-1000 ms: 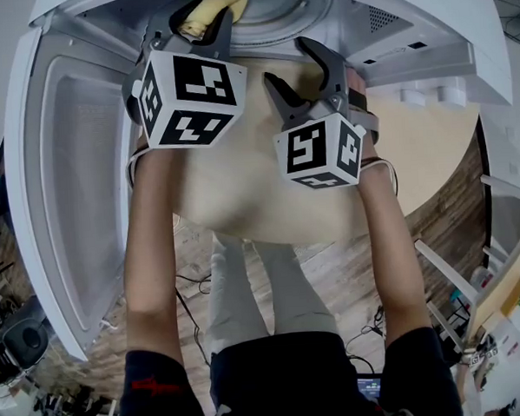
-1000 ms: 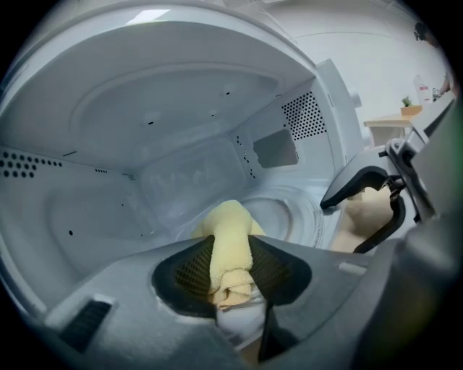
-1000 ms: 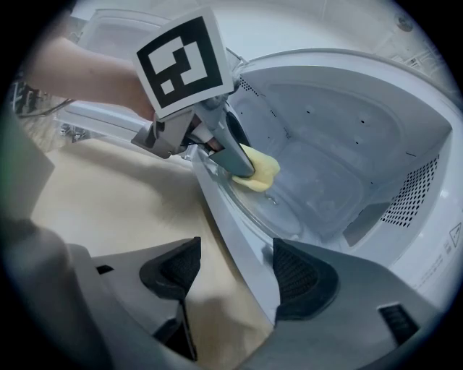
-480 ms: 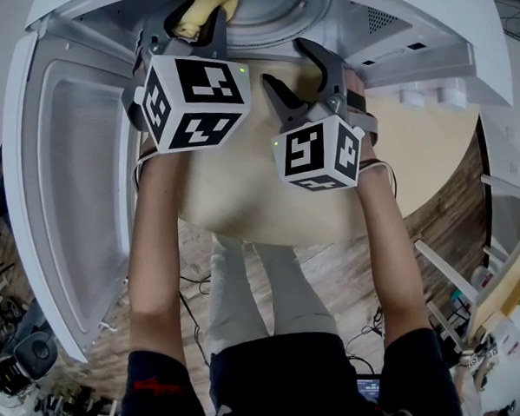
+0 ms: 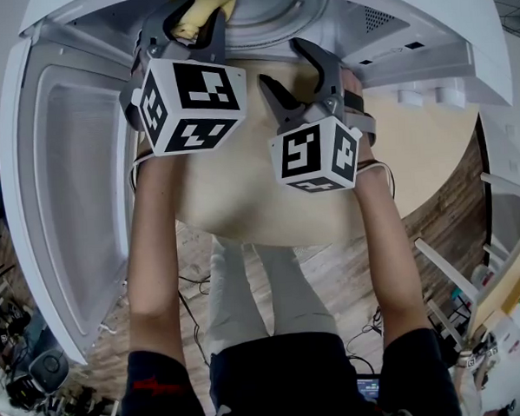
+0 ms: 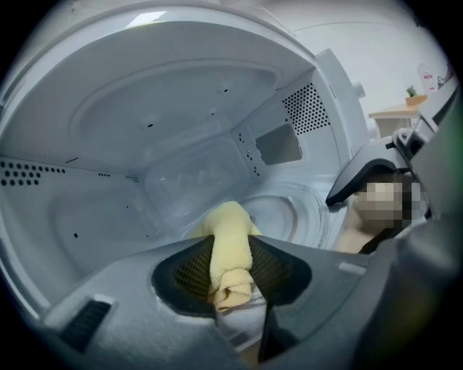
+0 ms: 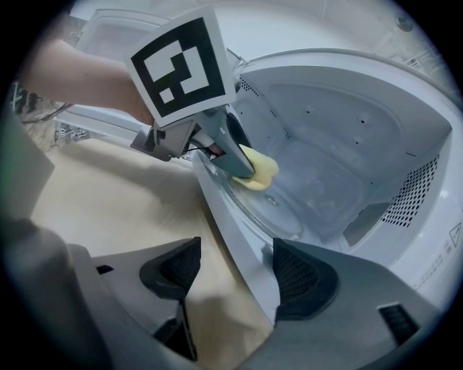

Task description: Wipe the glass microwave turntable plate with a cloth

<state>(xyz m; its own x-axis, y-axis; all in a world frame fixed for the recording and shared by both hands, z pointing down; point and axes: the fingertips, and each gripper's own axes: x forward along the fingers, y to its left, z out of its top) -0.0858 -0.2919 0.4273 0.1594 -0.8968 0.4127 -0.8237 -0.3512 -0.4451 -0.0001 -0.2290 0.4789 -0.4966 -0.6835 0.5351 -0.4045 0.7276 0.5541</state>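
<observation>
Beige tabletop (image 5: 242,204) carrying a white microwave (image 5: 426,55), door open. Your left gripper (image 6: 230,271): inside the microwave, jaws pinching a yellow cloth (image 6: 230,246). Glass turntable plate (image 7: 278,211): microwave floor; only the right gripper view shows the cloth's tip meeting it. Your right gripper (image 7: 239,274): at the microwave's front lip, jaws spread, empty.

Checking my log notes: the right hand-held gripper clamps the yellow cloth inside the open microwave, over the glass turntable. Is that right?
No: the left hand-held gripper clamps the yellow cloth inside the open microwave, over the glass turntable. The left gripper view shows it between those jaws; the right hand-held gripper is open, off the cloth.
</observation>
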